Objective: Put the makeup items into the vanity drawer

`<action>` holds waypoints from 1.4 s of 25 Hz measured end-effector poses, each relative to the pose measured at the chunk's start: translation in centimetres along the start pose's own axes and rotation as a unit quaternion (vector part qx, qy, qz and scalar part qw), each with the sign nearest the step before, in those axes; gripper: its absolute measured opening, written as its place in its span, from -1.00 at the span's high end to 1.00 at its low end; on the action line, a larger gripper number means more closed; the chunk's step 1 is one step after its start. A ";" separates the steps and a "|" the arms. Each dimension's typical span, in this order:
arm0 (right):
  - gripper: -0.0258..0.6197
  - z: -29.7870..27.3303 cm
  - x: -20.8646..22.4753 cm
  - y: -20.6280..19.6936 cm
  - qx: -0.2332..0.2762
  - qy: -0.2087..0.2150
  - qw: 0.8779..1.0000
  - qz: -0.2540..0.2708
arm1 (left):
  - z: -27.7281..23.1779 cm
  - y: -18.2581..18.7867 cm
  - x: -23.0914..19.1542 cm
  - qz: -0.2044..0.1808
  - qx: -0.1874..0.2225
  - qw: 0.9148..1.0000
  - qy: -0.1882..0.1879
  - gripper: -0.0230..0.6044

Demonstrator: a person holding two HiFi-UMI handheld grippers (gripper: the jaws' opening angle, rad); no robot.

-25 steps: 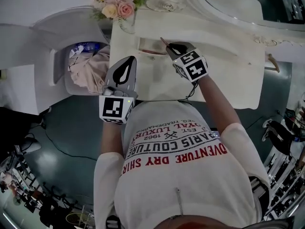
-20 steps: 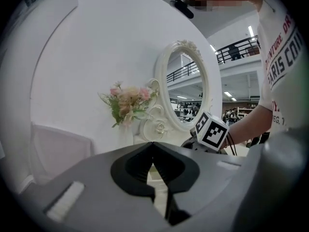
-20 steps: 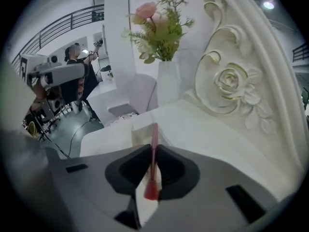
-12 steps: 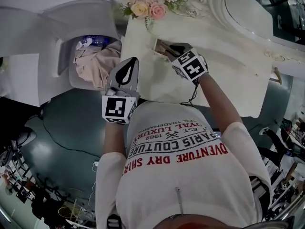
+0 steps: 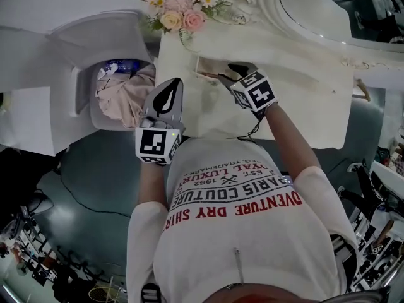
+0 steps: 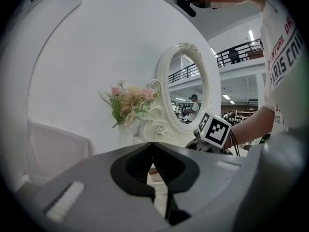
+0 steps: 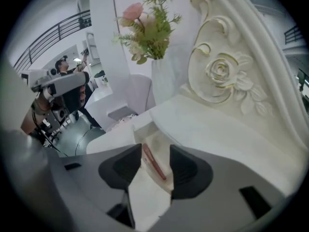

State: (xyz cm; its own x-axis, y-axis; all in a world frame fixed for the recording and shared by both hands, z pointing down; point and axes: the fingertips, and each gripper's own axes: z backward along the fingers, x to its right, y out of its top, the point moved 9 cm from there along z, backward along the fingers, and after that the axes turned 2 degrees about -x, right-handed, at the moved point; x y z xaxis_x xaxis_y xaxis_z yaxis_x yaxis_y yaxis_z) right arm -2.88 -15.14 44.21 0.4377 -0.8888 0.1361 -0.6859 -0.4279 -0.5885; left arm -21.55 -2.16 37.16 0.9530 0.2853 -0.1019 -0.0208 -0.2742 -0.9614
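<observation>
Right gripper: jaws have just been opening and now stand apart, gripping nothing. The red pencil, clamped in them a second ago, lies loose on the floor of the open drawer. It sits between the pads and seems to touch neither. One item delivered, by my reckoning.

Left gripper: clenched tip to tip, empty, hovering off the desk's left front corner.

The drawer sits at the desk's left end, near the flowers. The desktop lip crowds the right jaw. The clear way out looks to be up and back toward the person.
</observation>
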 end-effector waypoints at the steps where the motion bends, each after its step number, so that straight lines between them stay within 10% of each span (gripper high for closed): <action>1: 0.43 0.5 0.3 -0.4 0.003 -0.006 1.000 -0.011 | -0.3 0.1 0.1 -0.001 0.000 1.000 -0.007 0.89; 16: 0.36 3.0 2.7 -12.0 -0.031 -0.134 0.973 -0.187 | -6.9 -0.2 3.0 -0.029 -0.041 0.989 -0.140 0.89; 24: 0.28 1.3 3.8 -14.8 -0.019 -0.180 0.934 -0.309 | -8.6 -1.4 3.4 -0.061 -0.074 0.978 -0.186 0.89; 31: 0.36 1.0 3.7 -15.1 -0.042 -0.214 0.937 -0.273 | -8.9 -1.5 3.6 -0.053 -0.074 0.977 -0.195 0.89; 35: 0.80 1.1 3.4 -15.2 -0.053 -0.206 0.941 -0.262 | -8.6 -1.7 3.9 -0.053 -0.076 0.976 -0.197 0.89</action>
State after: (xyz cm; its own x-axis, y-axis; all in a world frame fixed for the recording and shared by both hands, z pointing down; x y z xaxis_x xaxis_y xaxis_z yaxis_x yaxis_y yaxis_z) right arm 9.73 -11.50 52.77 0.9056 -0.4210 0.0517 -0.3578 -0.8236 -0.4401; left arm -15.19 -8.50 40.56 0.7566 0.6421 -0.1236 0.1442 -0.3483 -0.9262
